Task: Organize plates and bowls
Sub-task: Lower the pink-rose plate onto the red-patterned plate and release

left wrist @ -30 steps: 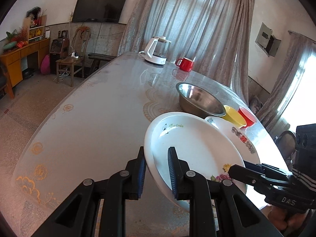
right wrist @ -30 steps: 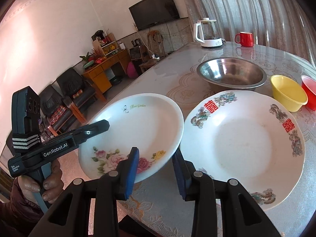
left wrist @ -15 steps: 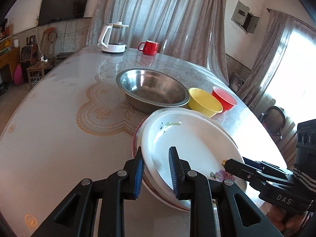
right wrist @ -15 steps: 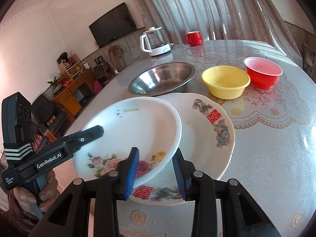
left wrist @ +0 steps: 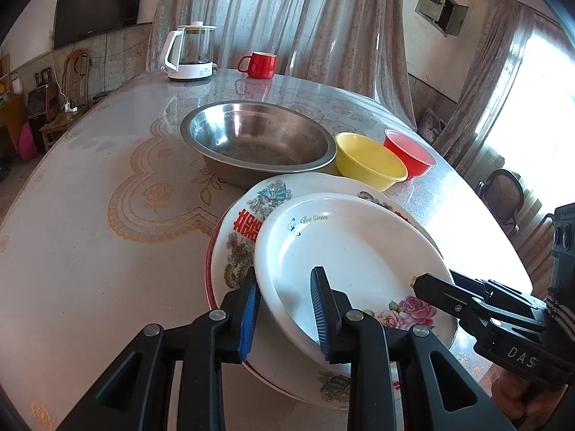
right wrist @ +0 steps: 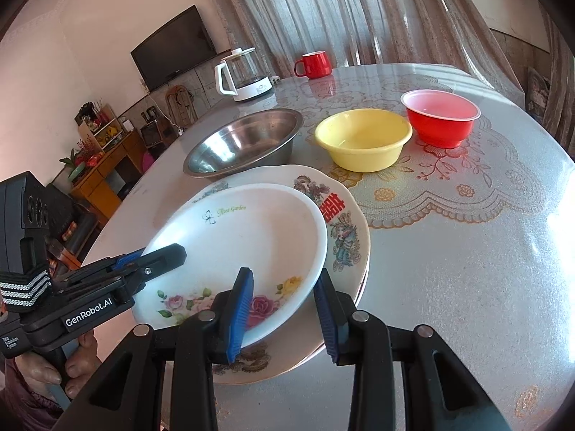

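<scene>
A white "Rose Garden" plate (left wrist: pixel 352 248) (right wrist: pixel 244 240) lies on a larger patterned plate (left wrist: pixel 248 222) (right wrist: pixel 341 208) near the table's front edge. My left gripper (left wrist: pixel 284 309) straddles the white plate's left rim with its jaws spread wider than the rim. My right gripper (right wrist: pixel 284 309) straddles the plate's right rim, also spread. Each gripper shows in the other's view: the right gripper (left wrist: pixel 431 287) and the left gripper (right wrist: pixel 169 255). Behind stand a steel bowl (left wrist: pixel 258 143) (right wrist: pixel 248 140), a yellow bowl (left wrist: pixel 370 161) (right wrist: pixel 363 136) and a red bowl (left wrist: pixel 409 151) (right wrist: pixel 440 115).
A white kettle (left wrist: pixel 190 54) (right wrist: pixel 244 72) and a red mug (left wrist: pixel 258 64) (right wrist: pixel 314 64) stand at the table's far end. The round table (left wrist: pixel 90 222) (right wrist: pixel 467 269) has a lace-patterned cover. Chairs and a cabinet stand beyond its edges.
Both grippers carried the white plate over the patterned plate and lowered it onto it. Their jaws have widened around the rim.
</scene>
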A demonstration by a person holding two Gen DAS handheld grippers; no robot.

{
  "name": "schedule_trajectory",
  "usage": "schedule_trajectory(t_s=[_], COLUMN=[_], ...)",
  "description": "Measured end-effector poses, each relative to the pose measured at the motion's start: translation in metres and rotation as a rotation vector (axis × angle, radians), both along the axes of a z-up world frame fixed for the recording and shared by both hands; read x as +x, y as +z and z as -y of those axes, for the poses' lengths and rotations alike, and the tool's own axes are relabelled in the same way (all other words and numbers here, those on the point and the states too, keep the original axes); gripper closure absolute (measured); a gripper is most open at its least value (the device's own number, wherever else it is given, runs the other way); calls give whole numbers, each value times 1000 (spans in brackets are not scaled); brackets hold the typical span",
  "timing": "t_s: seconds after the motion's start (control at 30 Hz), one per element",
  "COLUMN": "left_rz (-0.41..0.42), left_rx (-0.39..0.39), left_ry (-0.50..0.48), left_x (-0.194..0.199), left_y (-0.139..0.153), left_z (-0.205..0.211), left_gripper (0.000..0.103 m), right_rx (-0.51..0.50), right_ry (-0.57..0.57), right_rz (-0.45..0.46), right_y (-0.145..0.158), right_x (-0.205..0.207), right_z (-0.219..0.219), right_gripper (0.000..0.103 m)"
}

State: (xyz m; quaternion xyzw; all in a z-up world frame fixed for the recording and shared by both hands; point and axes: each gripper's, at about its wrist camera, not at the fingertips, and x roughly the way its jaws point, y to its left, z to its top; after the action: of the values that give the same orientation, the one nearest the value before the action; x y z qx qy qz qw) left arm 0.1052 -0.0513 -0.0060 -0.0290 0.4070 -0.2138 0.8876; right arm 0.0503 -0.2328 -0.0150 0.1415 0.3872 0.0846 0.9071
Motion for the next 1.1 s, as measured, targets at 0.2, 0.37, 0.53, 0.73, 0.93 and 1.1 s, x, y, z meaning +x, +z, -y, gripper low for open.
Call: schedule_trajectory(t_s=[0.2, 0.37, 0.53, 0.73, 0.93, 1.1], left_rz=[5, 5, 17, 11, 5, 3], left_rx=[13, -2, 18, 25, 11, 6], left_ry=[5, 2, -4, -6, -5, -7], left_x=[1, 2, -1, -4, -7, -10], left_y=[1, 4, 4, 2, 3, 3], left_z=[0, -1, 2, 2, 0, 0], left_gripper=[72, 67, 67, 66, 66, 63], right_rx=[-12, -19, -52, -57, -61, -70], right_ry=[-19, -19, -18, -14, -12, 7], right_rz=[7, 11, 19, 17, 13, 5], right_y=[2, 4, 3, 3, 4, 5], right_x=[0, -1, -2, -1, -2, -3], right_z=[3, 2, -2, -2, -3, -6], right_gripper=[66, 66, 65, 65, 65, 64])
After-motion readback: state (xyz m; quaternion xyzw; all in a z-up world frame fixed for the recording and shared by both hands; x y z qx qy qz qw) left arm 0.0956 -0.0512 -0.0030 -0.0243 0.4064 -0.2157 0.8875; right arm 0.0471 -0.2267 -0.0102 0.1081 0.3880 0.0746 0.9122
